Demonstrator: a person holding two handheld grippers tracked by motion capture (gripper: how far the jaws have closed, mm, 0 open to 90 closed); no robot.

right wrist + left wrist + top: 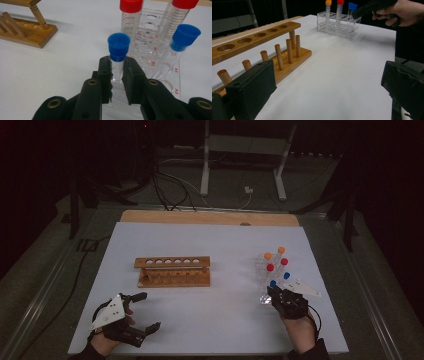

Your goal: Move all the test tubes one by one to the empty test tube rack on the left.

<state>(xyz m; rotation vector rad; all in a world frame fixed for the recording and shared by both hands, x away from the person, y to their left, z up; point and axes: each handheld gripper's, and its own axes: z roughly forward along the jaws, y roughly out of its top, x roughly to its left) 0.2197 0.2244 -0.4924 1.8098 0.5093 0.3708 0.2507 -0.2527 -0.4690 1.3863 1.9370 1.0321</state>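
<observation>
My right gripper [117, 63] is shut on a clear tube with a blue cap [118, 46], gripping the glass just below the cap. The tube stands upright at the near corner of a clear plastic rack [160, 82]. In the high view this gripper [273, 292] sits at the rack's near edge [264, 297]. A second blue-capped tube [183, 37] and two red-capped tubes [131, 15] stand in the same rack. My left gripper [151, 310] rests open and holds nothing at the near left, its pads [252, 87] wide apart.
An empty wooden tube rack [172, 271] with a row of holes and pegs stands left of centre on the white tabletop [225, 315]. Orange-capped tubes [274, 253] fill the clear rack's far side. A wooden strip [210, 217] borders the table's far edge.
</observation>
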